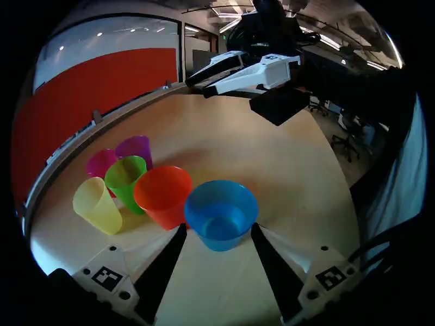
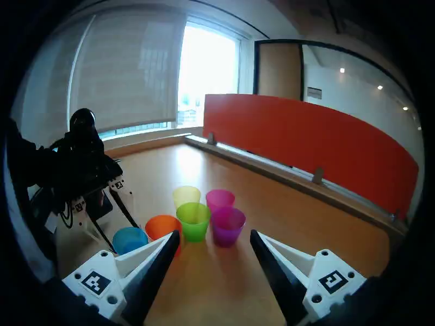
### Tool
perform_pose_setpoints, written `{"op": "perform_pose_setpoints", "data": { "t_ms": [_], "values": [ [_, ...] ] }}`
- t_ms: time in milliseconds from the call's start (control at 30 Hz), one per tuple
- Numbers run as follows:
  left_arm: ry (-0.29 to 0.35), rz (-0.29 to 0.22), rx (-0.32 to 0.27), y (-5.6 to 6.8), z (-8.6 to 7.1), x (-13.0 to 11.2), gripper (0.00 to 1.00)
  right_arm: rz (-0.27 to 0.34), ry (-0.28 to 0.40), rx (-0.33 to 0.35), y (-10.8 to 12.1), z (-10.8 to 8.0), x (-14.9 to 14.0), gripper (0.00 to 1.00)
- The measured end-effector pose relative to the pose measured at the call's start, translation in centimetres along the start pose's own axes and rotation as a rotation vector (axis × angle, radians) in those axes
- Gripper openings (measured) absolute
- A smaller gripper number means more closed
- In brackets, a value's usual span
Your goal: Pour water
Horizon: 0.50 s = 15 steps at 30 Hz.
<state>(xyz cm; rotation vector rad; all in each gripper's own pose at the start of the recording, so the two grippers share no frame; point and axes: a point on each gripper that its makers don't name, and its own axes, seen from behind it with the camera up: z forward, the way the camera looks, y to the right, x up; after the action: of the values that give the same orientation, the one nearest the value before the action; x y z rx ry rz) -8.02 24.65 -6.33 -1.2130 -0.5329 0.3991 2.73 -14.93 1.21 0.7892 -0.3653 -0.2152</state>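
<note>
The left gripper [image 1: 218, 228] is held low and tips down a little. Its two black fingers are spread wide apart. The right gripper [image 2: 213, 233] tips down too, and its fingers are also spread wide. In the left gripper view, the right gripper is up high on the far side, pointing left.

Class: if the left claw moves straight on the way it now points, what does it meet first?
Probably the blue cup, standing directly ahead of the open left claw, centred between its fingers; the orange cup stands off to one side. Depth is unclear.
</note>
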Motion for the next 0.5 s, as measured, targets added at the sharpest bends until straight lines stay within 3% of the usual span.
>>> {"op": "perform_pose_setpoints", "data": {
  "t_ms": [500],
  "values": [
    [-0.009,-0.001,-0.027,0.4,1.9,-0.2,0.87,0.008,-0.015,0.007,0.1,0.6,-0.9,1.00]
  ]
}}
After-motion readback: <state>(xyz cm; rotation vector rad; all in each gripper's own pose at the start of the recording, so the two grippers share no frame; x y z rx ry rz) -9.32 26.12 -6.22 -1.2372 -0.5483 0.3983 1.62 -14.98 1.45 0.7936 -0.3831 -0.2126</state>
